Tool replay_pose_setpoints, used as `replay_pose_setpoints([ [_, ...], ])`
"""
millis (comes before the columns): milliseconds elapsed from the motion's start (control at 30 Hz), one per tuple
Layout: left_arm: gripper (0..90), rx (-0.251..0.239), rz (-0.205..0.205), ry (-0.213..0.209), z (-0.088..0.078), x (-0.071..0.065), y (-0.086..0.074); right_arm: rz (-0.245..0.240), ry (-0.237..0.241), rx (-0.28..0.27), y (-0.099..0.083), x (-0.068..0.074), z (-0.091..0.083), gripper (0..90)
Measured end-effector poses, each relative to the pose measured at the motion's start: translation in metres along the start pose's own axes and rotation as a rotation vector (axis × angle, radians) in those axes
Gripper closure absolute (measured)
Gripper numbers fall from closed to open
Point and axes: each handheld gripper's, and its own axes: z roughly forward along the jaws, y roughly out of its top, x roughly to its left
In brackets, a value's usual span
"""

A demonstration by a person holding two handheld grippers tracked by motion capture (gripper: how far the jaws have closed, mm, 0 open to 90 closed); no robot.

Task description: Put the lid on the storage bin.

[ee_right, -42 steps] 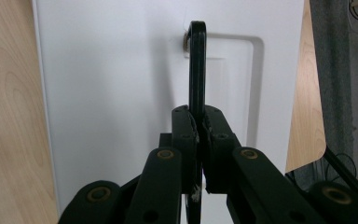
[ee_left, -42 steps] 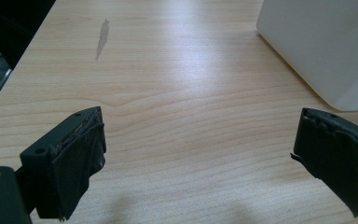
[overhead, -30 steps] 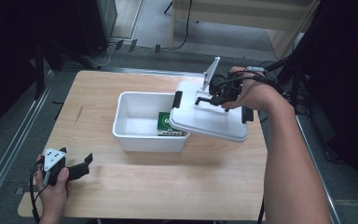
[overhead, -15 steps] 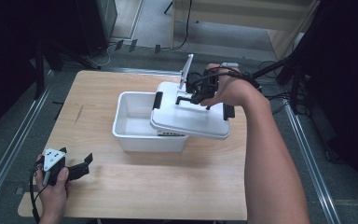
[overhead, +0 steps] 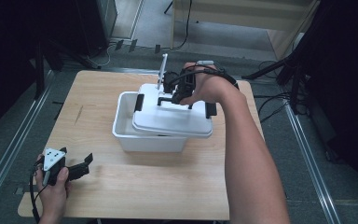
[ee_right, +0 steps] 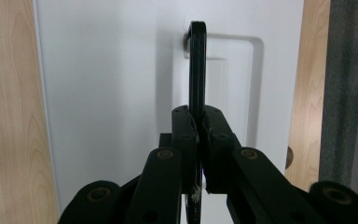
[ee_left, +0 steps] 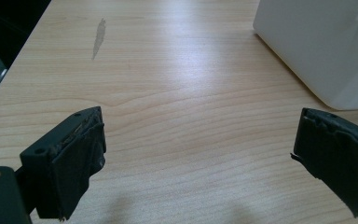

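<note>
Right gripper (ee_right: 198,126): jaws clamped on the thin black handle (ee_right: 196,70) of the smooth white plastic lid (overhead: 172,116), which sits skewed atop the rectangular white bin (overhead: 126,128). Left gripper (overhead: 77,169): jaws apart, empty, resting near the bin on the pale wood-grain table (overhead: 168,186).

High view: table (overhead: 135,196) evenly lit from above, surroundings near black, floor dim. White lid (overhead: 172,119) bright, mild glare, detail washed out. Slight softness overall, no strong motion blur. Left gripper view: broad sheen on wood, near jaws soft, faint shadows at bottom edge. Right gripper view: lid overexposed, handle (ee_right: 196,70) dark silhouette, soft shadow left of it.
</note>
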Motion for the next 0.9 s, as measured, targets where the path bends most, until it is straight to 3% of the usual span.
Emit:
replay_pose_setpoints([
  [400, 2.8, 0.004, 0.001, -0.006, 0.000, 0.001, 0.000, -0.033, 0.025, 0.014, 0.036, 0.003, 0.013, 85.5],
  [900, 2.8, 0.004, -0.002, -0.010, 0.000, 0.001, 0.001, -0.038, 0.045, 0.023, 0.058, 0.004, 0.020, 85.6],
])
